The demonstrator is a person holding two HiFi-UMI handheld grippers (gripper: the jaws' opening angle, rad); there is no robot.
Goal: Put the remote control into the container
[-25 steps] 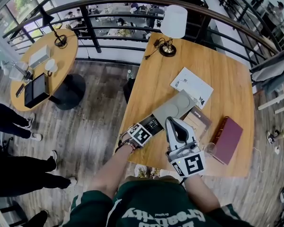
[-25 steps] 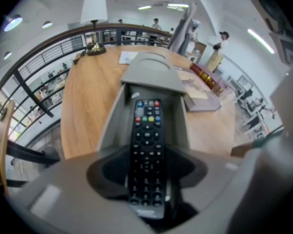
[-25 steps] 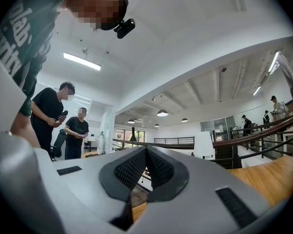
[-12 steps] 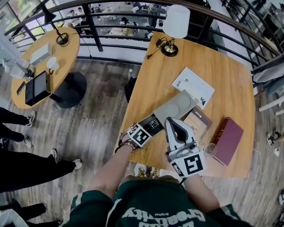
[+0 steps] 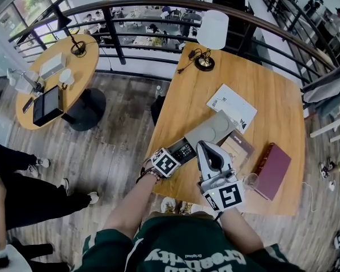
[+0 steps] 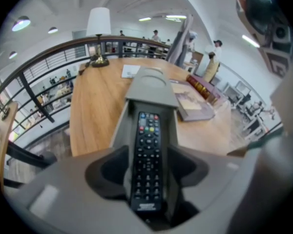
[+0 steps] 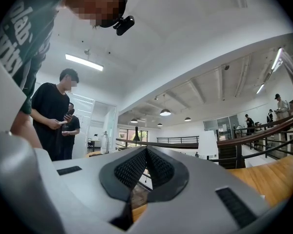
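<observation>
Only legible print is upside-down white lettering on the green shirt point(image 5: 158, 245) at bottom centre, small word roughly "Original"; remote control point(image 6: 146, 160) label and paper sheet point(image 5: 231, 105) too small to read.

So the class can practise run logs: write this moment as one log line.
left tool: jaws just been opening, remote control between them, ungripped | remote control: lying in container | right tool: shut, empty

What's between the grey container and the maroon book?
A brown-covered book lies between the container and the maroon book; the head view shows it best.
</observation>
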